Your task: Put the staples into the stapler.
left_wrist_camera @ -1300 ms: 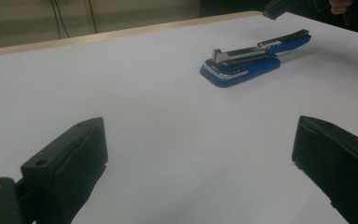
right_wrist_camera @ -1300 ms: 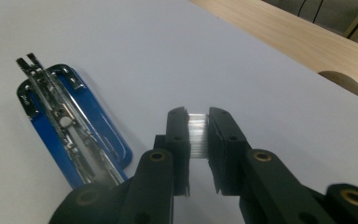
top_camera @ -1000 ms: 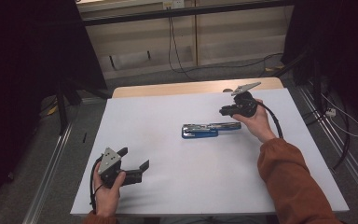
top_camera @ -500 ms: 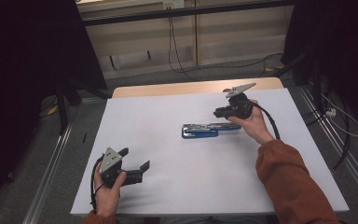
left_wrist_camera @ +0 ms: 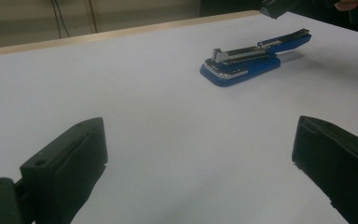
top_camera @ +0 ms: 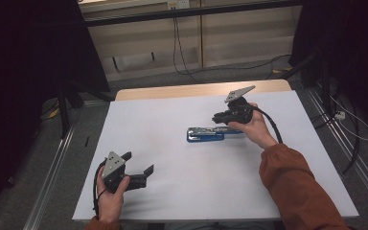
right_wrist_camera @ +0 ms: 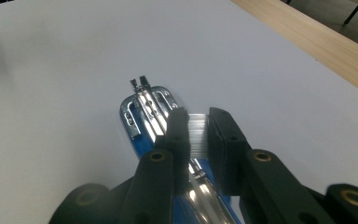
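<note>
White tabletop [top_camera: 172,120]: my right claw [right_wrist_camera: 197,135] pinches a staple strip [right_wrist_camera: 197,134] over the opened blue stapler [right_wrist_camera: 145,112]; loading remains, left claw [left_wrist_camera: 200,154] agape.

**Stapler's rear end lost behind closed jaws**

In the right gripper view, the right hand-held gripper [right_wrist_camera: 198,135] pinches a small silvery strip [right_wrist_camera: 197,133], too blurred to say for certain what it is. Its black jaws cover the rear half of the blue stapler [right_wrist_camera: 142,114], which runs out of frame at 6 o'clock. In the left gripper view, the left hand-held gripper [left_wrist_camera: 200,158] is cropped at 6 o'clock, both jaws losing their bases. At 1 o'clock there, a dark gripper tip [left_wrist_camera: 279,5] is cut by the top edge. In the high view, the counter [top_camera: 182,191] loses its near edge at 6 o'clock.
</note>
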A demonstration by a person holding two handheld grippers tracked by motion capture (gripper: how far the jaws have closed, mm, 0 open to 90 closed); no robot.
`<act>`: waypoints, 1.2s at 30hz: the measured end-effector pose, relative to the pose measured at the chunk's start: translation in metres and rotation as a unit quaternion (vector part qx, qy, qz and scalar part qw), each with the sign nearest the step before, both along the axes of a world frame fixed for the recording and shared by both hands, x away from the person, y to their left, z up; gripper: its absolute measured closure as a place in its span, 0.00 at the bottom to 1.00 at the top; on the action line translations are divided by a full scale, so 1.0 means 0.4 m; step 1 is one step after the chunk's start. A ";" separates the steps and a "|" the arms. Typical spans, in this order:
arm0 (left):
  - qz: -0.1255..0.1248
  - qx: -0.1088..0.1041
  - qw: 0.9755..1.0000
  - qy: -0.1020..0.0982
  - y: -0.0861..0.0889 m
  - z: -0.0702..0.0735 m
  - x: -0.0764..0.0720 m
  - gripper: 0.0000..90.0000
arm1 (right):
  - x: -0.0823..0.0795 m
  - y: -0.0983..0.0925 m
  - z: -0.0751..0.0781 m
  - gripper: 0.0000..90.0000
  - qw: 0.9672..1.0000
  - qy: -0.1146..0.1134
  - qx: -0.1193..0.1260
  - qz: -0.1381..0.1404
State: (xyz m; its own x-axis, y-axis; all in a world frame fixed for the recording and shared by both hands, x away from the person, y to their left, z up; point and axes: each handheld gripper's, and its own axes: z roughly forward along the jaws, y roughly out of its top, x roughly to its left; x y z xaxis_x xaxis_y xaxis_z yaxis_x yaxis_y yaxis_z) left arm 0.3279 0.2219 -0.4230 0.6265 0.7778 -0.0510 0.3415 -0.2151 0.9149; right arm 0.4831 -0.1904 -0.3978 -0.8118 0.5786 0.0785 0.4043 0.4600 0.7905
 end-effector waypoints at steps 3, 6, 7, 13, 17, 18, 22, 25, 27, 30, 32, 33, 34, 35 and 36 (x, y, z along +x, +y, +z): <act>0.000 0.000 1.000 0.000 0.000 0.000 0.000 0.04 | -0.003 0.016 -0.001 0.88 1.000 0.001 -0.007 0.009; -0.001 0.000 1.000 0.001 0.000 0.000 0.000 0.04 | -0.005 0.030 -0.003 0.88 1.000 0.002 -0.012 0.016; -0.002 0.002 1.000 0.002 0.000 0.000 0.000 0.04 | -0.005 0.032 -0.003 0.88 1.000 0.002 -0.012 0.018; -0.003 0.006 1.000 0.003 -0.001 -0.001 0.000 0.04 | 0.001 0.049 -0.001 0.88 0.999 0.002 -0.017 0.030; -0.003 0.005 1.000 0.002 0.000 0.000 0.000 0.04 | 0.006 0.065 -0.007 0.88 0.999 0.003 -0.025 0.045; -0.004 0.005 1.000 0.003 -0.001 -0.001 0.000 0.04 | 0.006 0.070 -0.009 0.88 0.999 0.005 -0.028 0.045; -0.005 0.005 1.000 0.003 -0.002 -0.002 0.001 0.04 | 0.013 0.085 -0.015 0.88 0.998 0.007 -0.033 0.053; -0.005 0.006 1.000 0.003 -0.001 -0.001 0.000 0.04 | 0.019 0.094 -0.016 0.88 0.998 0.012 -0.023 0.060; -0.005 0.005 1.000 0.004 -0.001 -0.001 0.000 0.04 | 0.022 0.098 -0.017 0.88 0.998 0.007 -0.015 0.061; -0.006 0.007 1.000 0.002 -0.002 -0.001 0.000 0.04 | 0.026 0.103 -0.020 0.88 0.998 0.004 -0.004 0.059; -0.007 0.006 1.000 0.002 -0.003 0.000 0.000 0.04 | 0.028 0.106 -0.020 0.88 0.998 0.002 -0.002 0.059; -0.007 0.007 1.000 0.002 -0.002 -0.001 0.000 0.04 | 0.030 0.107 -0.021 0.88 0.998 0.002 -0.002 0.061; -0.006 0.007 1.000 0.002 -0.002 -0.001 0.000 0.04 | 0.031 0.109 -0.021 0.88 0.998 0.001 -0.002 0.062; -0.006 0.007 1.000 0.002 -0.002 -0.001 0.000 0.04 | 0.033 0.111 -0.020 0.88 0.998 0.002 -0.005 0.066; -0.006 0.007 1.000 0.002 -0.002 -0.001 0.000 0.04 | 0.035 0.114 -0.020 0.88 0.998 0.002 -0.008 0.068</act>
